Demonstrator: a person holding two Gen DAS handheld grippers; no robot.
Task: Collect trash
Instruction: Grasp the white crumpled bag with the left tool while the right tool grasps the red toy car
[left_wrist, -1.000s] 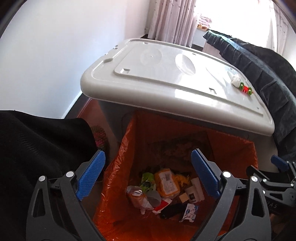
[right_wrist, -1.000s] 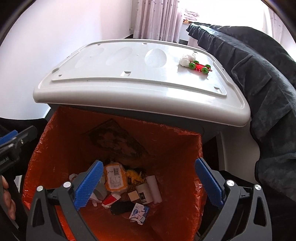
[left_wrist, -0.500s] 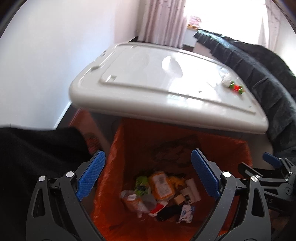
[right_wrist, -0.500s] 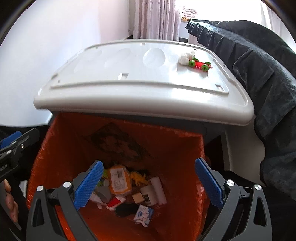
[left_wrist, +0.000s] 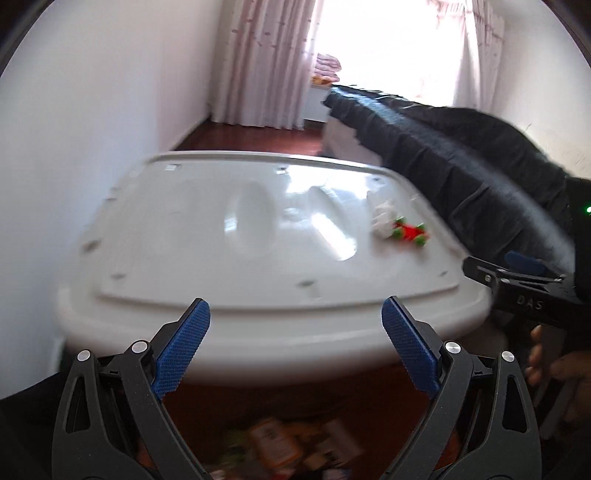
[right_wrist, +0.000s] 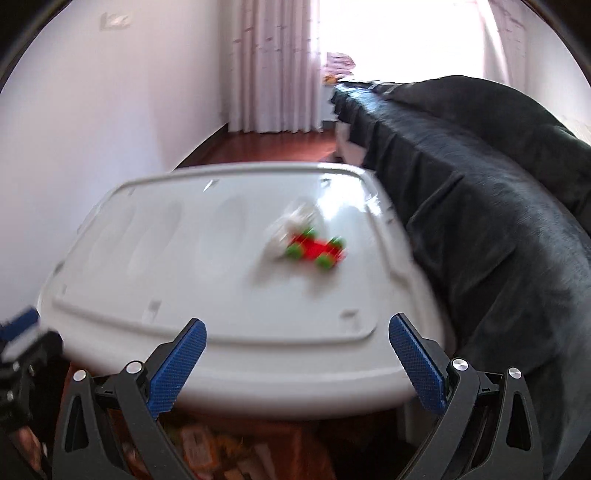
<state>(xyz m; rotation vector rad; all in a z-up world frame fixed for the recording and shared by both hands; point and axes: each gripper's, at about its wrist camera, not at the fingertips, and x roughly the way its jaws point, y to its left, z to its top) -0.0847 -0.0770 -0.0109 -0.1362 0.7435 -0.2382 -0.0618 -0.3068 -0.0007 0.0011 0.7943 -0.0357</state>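
left wrist view: the left gripper (left_wrist: 295, 345) hangs with its jaws spread wide and nothing between them, over the near edge of the lid (left_wrist: 207, 251). the tissue (left_wrist: 382, 219), a white crumpled wad, lies on the lid's far right part, touching a red toy car (left_wrist: 410, 233) just right of it. from this claw the wad is far and well to the right. the right gripper (left_wrist: 517, 273) shows at the right edge, nearer the wad; its jaws cannot be read here. below, the bin (left_wrist: 295, 446) holds blurred trash.

right wrist view: the right gripper (right_wrist: 303, 365) is also spread wide and empty, at the lid's (right_wrist: 166, 258) near edge. the tissue (right_wrist: 291, 229) lies almost straight ahead, slightly left, with the car (right_wrist: 316, 251) touching it on the near right, long axis running left to right. so the right hand looks better placed, and the car stands partly in the path. this view shows that overlap; the left view shows the two more side by side. both are motion-blurred.
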